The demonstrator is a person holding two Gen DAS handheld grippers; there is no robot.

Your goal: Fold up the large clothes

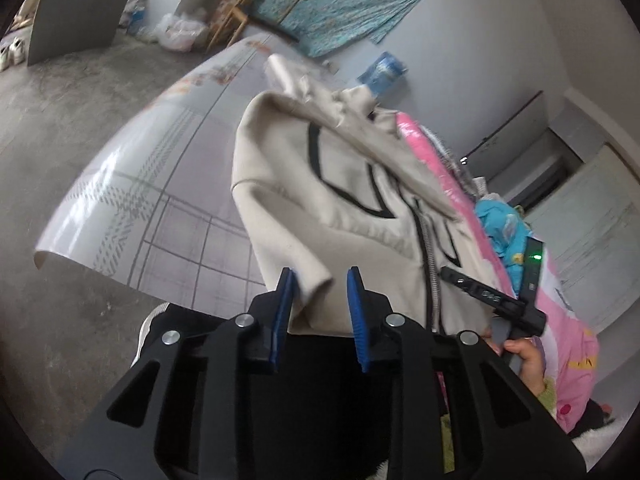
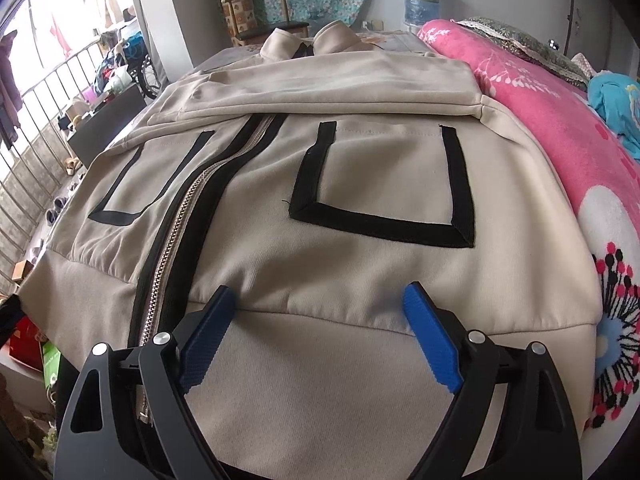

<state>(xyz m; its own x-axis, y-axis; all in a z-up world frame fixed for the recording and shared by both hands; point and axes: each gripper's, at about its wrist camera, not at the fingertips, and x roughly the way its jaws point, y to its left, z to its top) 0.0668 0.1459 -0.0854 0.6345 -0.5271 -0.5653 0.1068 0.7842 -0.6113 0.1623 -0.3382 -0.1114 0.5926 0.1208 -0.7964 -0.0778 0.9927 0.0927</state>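
Grey floor (image 1: pixel 60 128) and a checked tabletop (image 1: pixel 160 184) fill the left view; the left gripper (image 1: pixel 320 280), jaws apart, straddles the beige jacket's (image 1: pixel 340 184) near corner. Right view: the right gripper (image 2: pixel 320 300), jaws spread wide, rests over the jacket's near hem (image 2: pixel 320 380), a pink blanket (image 2: pixel 560 128) lying just right.

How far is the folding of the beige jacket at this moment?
Done: one sleeve already lies folded across the chest of the zip jacket. In hand: the left claw has the hem corner between its open fingers; the right claw sits open over the hem band. Left: folding the body.
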